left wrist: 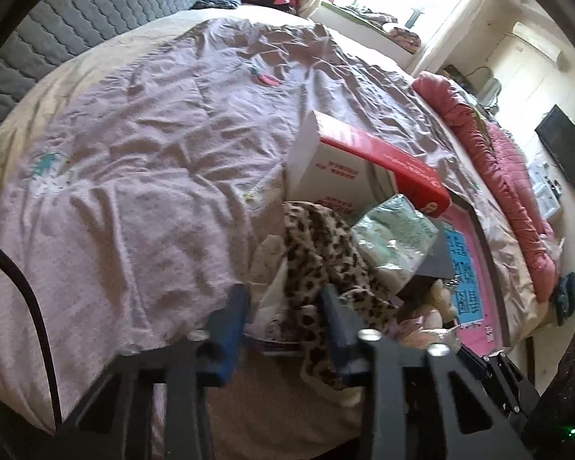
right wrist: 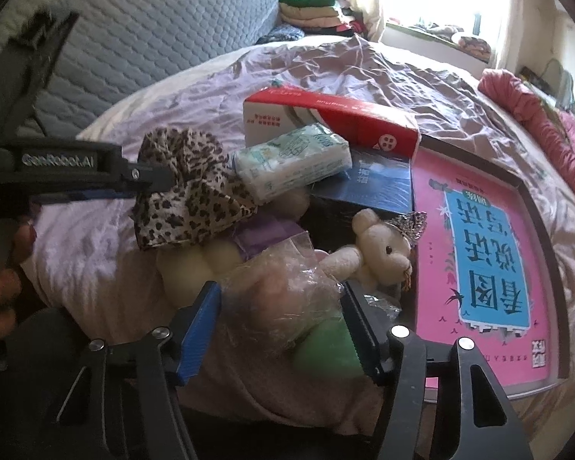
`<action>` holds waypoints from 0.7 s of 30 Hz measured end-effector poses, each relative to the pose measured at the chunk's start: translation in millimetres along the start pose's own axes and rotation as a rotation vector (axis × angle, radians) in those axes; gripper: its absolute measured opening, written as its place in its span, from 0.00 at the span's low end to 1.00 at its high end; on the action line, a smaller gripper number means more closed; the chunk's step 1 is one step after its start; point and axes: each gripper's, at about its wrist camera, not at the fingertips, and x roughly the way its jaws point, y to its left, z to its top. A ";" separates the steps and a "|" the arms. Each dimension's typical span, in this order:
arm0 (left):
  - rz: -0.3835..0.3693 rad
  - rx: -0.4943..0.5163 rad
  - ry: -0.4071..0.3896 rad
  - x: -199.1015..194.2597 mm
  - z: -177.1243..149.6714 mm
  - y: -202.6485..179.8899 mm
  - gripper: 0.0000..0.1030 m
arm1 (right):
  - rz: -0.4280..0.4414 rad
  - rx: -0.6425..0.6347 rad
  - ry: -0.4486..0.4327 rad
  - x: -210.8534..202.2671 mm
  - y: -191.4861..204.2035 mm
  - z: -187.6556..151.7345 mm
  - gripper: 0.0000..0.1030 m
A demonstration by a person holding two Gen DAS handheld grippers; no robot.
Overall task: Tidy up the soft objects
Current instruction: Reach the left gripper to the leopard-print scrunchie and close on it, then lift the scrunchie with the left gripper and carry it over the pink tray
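The left gripper (left wrist: 283, 303) is clamping its blue pads onto the leopard-print cloth (left wrist: 325, 253), pinching a fold of it at the near edge of the bed (left wrist: 141, 161); from the right wrist view that same gripper is coming in from the left and the cloth is bunching up around its tip. The right gripper (right wrist: 281, 303) is straddling a crinkly clear plastic bag (right wrist: 287, 280) with something green inside, jaws partly apart on either side of it, and whether the pads are actually pressing the bag I cannot tell. Just beyond the bag a small cream teddy bear (right wrist: 383, 245) wearing a silver crown is lying beside a pink picture book (right wrist: 486, 253). A pack of tissues (right wrist: 291, 159) is leaning against the cloth, with a red and white box (right wrist: 325, 115) standing right behind it. The whole heap is sitting on the crumpled lilac bedsheet.
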 end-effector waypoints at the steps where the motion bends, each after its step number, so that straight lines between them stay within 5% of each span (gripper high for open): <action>1: -0.017 0.006 -0.004 0.1 1.6 -0.6 0.13 | 0.010 0.008 -0.016 -3.4 -1.2 0.3 0.62; 6: -0.080 -0.004 -0.033 -7.2 1.4 3.2 0.07 | 0.047 0.050 -0.100 -24.8 -7.7 -2.0 0.62; 21: -0.158 -0.017 -0.148 -52.1 3.7 8.3 0.06 | 0.078 0.068 -0.140 -35.2 -10.6 -2.5 0.62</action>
